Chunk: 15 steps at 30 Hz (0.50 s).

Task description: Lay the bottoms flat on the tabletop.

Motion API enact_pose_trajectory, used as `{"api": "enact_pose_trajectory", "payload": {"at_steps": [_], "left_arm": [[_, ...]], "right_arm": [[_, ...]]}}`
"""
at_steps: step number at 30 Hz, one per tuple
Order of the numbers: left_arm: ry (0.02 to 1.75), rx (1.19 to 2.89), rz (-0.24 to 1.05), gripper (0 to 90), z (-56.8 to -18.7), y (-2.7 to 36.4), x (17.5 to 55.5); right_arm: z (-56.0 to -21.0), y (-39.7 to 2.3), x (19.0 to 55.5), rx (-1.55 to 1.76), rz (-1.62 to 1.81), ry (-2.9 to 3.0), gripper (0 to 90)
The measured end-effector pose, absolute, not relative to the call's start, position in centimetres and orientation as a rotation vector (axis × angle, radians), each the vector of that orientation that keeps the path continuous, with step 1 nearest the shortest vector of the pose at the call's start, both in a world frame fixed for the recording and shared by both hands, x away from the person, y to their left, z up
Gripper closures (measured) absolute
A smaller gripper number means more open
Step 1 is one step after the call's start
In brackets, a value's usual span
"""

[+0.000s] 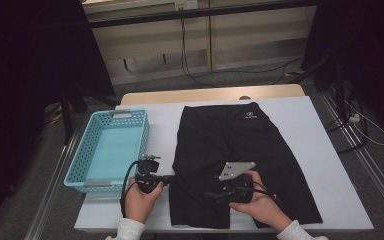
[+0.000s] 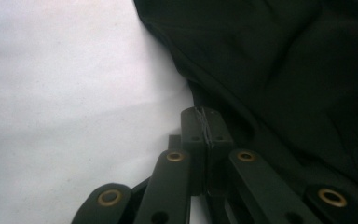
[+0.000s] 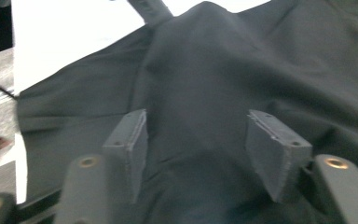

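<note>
From above, you have a pair of black shorts spread flat across the white-covered bench, waistband at the far side and legs toward you, with a light blue basket just beside them on your left. Your left gripper sits at the left edge of the shorts, and your right gripper rests on the near part of the fabric, its grey plate facing up. In the left gripper view, your left gripper has its jaws pressed tight together at the hem of the shorts, a thin pale thread showing along the seam between them; whether cloth is pinched there you cannot tell. In the right gripper view, your right gripper stands partly open, its pads apart over a raised fold of the shorts and not pressing it.
</note>
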<state>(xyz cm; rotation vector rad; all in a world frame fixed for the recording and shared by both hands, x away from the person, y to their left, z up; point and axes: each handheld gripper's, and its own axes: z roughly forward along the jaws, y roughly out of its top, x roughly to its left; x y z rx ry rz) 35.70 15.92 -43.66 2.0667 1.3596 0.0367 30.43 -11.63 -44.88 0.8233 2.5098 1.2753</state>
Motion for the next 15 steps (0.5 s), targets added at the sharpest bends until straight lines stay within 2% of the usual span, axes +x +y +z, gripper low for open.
{"api": "enact_pose_trajectory", "payload": {"at_steps": [7,15], "left_arm": [[1.361,2.065,0.042,89.5,-43.7,16.0,35.5],[1.376,2.055,0.060,89.4,-43.7,16.5,35.3]], "right_arm": [[-45.0,-12.3,30.9,0.865,1.251,2.465,30.0],[-44.9,-12.8,31.2,0.902,1.237,2.429,26.9]]}}
